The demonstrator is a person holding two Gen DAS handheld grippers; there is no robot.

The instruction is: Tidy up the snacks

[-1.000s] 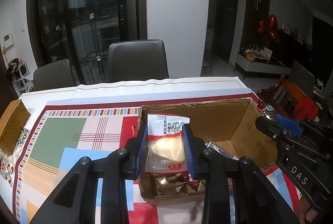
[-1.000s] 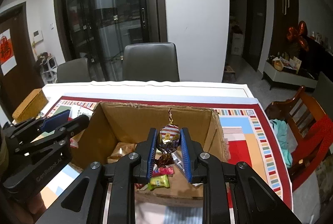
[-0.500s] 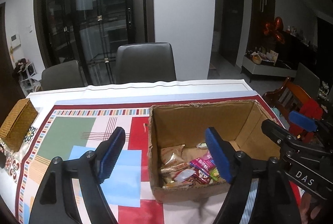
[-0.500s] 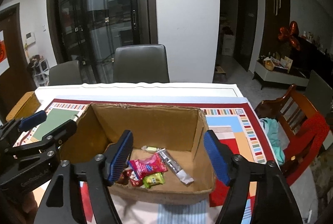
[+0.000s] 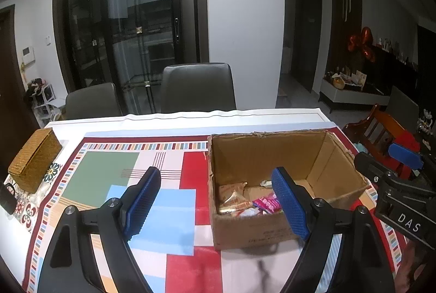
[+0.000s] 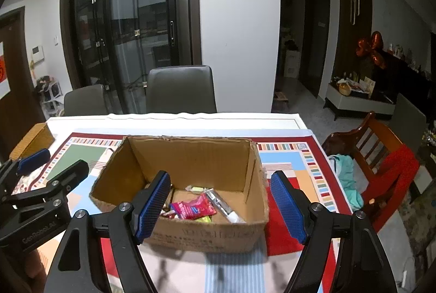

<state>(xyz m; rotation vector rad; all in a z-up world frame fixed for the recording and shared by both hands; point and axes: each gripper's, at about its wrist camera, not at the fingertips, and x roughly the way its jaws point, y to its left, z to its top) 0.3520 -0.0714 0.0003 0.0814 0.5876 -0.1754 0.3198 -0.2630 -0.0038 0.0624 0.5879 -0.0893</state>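
Snack packets (image 6: 194, 208) sit in the cardboard box (image 6: 190, 154), left gripper (image 5: 215, 200) and right gripper (image 6: 220, 204) both wide open and empty, so I'd lift clear before moving on.

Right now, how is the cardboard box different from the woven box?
The cardboard box is open on top, with snacks showing inside; the woven box is closed. The cardboard box looks bigger and plain brown; the woven box is golden and textured. Both sit on the table.
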